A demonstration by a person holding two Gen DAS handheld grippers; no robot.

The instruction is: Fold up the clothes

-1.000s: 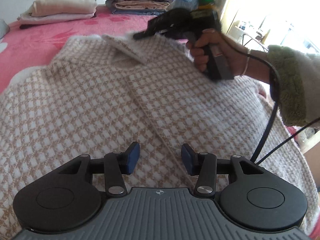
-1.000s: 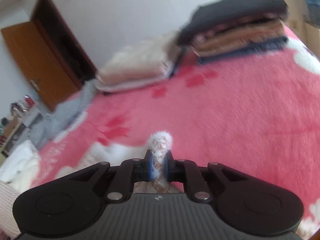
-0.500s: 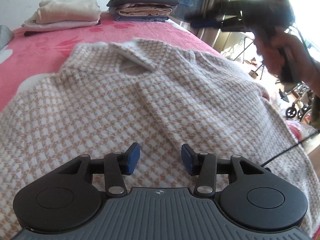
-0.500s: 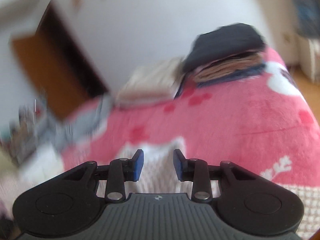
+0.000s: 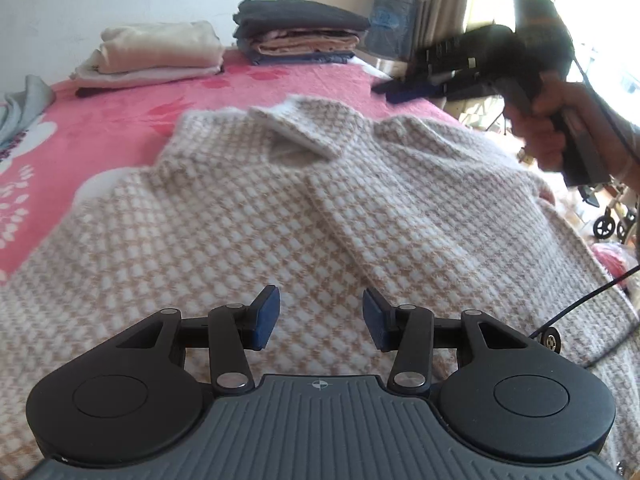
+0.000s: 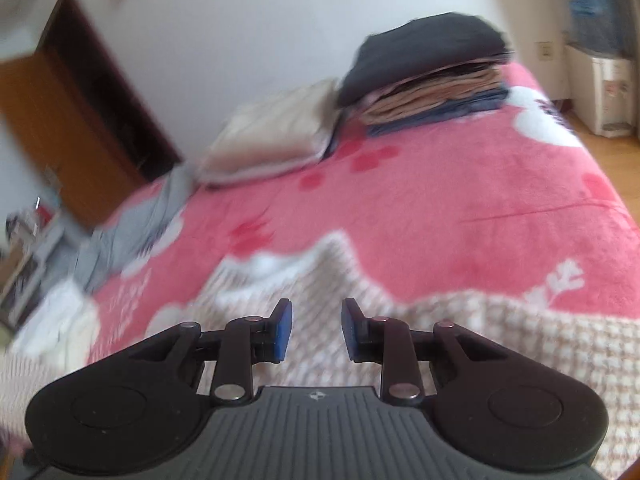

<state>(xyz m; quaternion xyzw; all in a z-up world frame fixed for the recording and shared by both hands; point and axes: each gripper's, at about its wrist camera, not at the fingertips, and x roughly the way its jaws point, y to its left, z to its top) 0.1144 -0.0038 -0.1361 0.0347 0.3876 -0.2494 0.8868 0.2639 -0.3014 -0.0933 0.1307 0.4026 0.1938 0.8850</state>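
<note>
A beige-and-white checked sweater [image 5: 280,220] lies spread flat on the bed. Its right sleeve [image 5: 400,220] is folded in across the chest, and the cuff [image 5: 296,132] rests by the neckline. My left gripper [image 5: 320,312] hovers open over the lower chest with nothing between its blue pads. To the right, a hand holds my right gripper [image 5: 400,90] in the air above the sweater's far shoulder. In the right wrist view the right gripper [image 6: 316,328] has its jaws apart and closing, with nothing between them, and the sweater [image 6: 480,340] lies below.
The bed has a pink flowered blanket [image 5: 80,140]. At its far end sit a cream folded pile [image 5: 156,54] and a dark-topped stack [image 5: 300,32]. A grey garment [image 5: 24,104] lies at the left edge. A wooden door [image 6: 52,128] and a wheeled frame [image 5: 612,224] flank the bed.
The right gripper let go of the sleeve cuff, opened, and rose away to the right. The cuff now lies on the sweater. The left gripper stayed put.
</note>
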